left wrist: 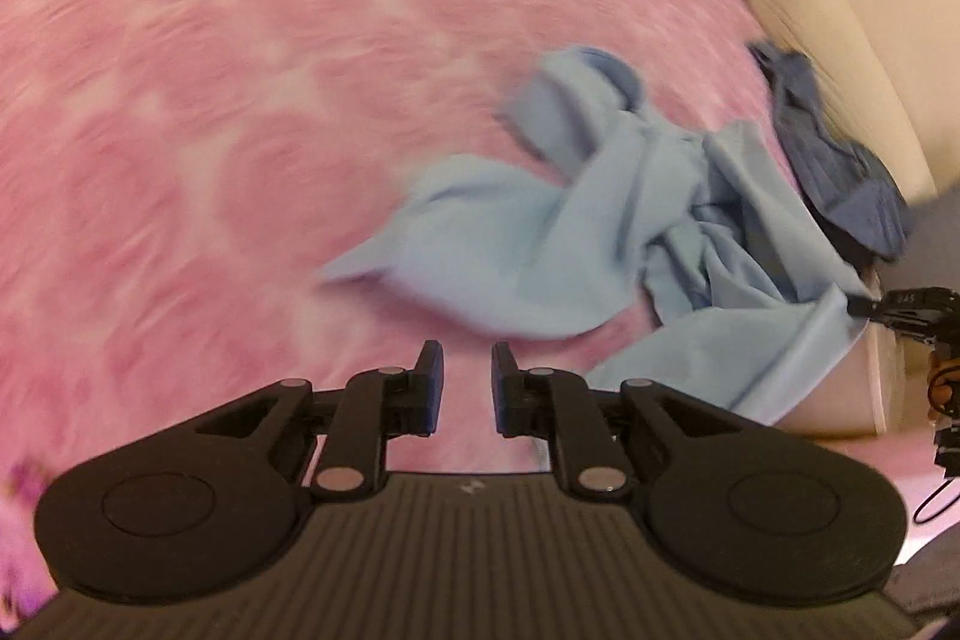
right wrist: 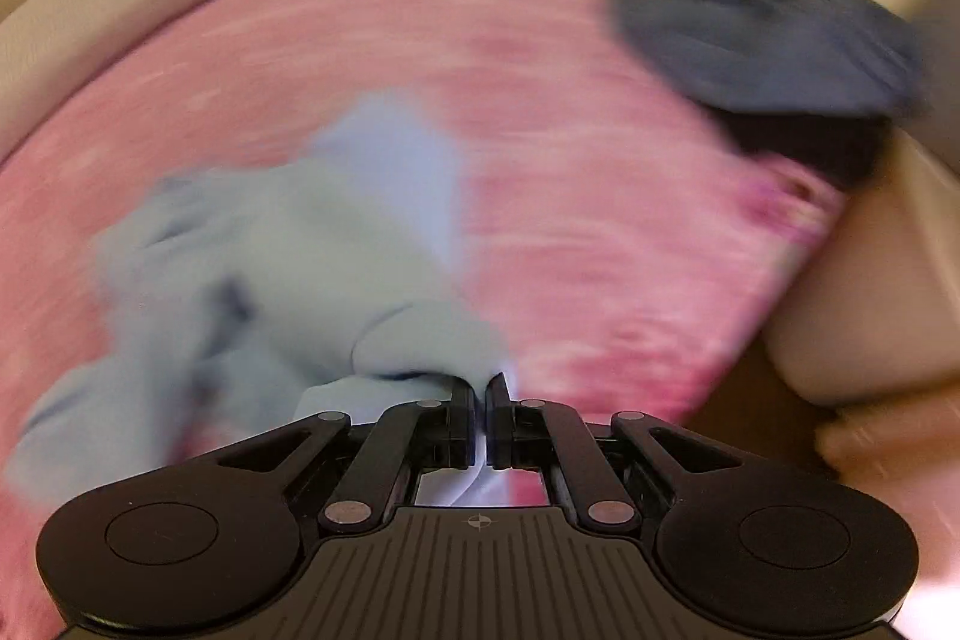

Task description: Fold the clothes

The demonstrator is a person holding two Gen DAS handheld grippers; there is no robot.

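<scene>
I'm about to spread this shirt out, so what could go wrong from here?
1. The right gripper pinches only an edge of the crumpled light blue garment; it may slip free.
2. The left gripper is open and empty, so the cloth could stay bunched.
3. The dark blue garment lies close and might snag.

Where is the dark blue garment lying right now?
In the left wrist view the dark blue garment lies at the right edge of the pink bedspread, just beyond the crumpled light blue garment.

We record a bed under a mottled pink bedspread (left wrist: pixel 210 112), with a cream headboard (left wrist: pixel 840 40) curving along its far edge. We note brown wooden floor (right wrist: pixel 750 418) beside the bed; lighting warm and soft.
</scene>
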